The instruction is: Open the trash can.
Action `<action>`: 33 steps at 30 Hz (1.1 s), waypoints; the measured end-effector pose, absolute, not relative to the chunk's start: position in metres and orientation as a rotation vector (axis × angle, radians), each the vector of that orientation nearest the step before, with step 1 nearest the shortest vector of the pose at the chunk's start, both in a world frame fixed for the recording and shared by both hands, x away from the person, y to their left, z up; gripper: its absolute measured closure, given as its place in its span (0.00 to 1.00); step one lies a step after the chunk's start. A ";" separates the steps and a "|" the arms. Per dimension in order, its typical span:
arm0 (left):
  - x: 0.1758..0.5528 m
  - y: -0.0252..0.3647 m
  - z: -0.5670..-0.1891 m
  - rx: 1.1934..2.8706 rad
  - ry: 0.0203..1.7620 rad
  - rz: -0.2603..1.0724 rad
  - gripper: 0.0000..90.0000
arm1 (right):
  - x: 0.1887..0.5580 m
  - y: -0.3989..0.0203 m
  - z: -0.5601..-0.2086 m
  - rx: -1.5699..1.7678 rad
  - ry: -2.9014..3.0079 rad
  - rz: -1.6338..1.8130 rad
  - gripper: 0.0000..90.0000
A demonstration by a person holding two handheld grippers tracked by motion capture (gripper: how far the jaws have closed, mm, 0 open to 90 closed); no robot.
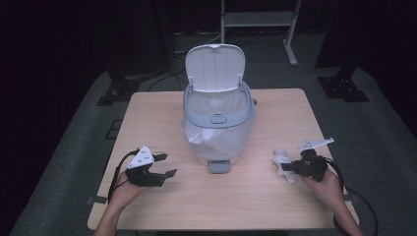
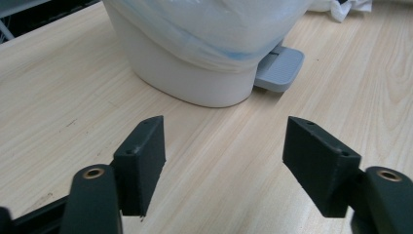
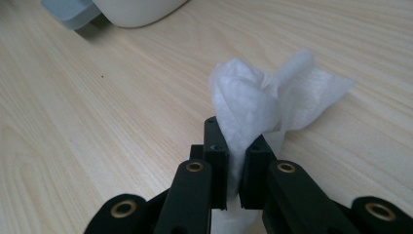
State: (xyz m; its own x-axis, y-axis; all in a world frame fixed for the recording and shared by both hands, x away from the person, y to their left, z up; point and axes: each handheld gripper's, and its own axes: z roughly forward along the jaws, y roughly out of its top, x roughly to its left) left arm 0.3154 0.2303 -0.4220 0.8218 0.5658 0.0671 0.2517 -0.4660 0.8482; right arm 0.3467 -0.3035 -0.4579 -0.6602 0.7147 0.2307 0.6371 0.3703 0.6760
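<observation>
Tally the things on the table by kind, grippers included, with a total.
Pedal bin, lid up: 1
Crumpled white tissue: 1
Grippers: 2, left gripper and right gripper
Total: 4

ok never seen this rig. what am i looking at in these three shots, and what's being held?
No robot here: a person holds a handheld two-finger gripper in each hand at a wooden table. The high view comes from a fixed camera above the person's side, looking forward and down. The other two pictures come from cameras riding on each gripper, looking along its black fingers.

In the middle of the table stands a white pedal bin with its lid flipped up, a plastic liner inside and a grey foot pedal at the front.

The left gripper is open and holds nothing, pointing at the bin's base. The right gripper is shut on a crumpled white tissue, low over the table.
</observation>
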 end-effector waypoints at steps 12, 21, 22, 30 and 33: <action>0.313 0.234 -0.425 2.054 0.608 0.456 0.31 | 0.355 -0.300 -0.451 1.265 2.560 1.215 0.94; 0.312 0.237 -0.427 2.059 0.614 0.459 0.30 | 0.360 -0.298 -0.430 1.265 2.556 1.282 0.94; 0.312 0.237 -0.427 2.059 0.614 0.460 0.30 | 0.360 -0.298 -0.427 1.262 2.555 1.290 0.94; 0.311 0.240 -0.426 2.053 0.622 0.458 0.30 | 0.362 -0.302 -0.394 1.265 2.546 1.365 0.94; 0.310 0.241 -0.426 2.049 0.626 0.459 0.30 | 0.363 -0.303 -0.381 1.260 2.535 1.371 0.94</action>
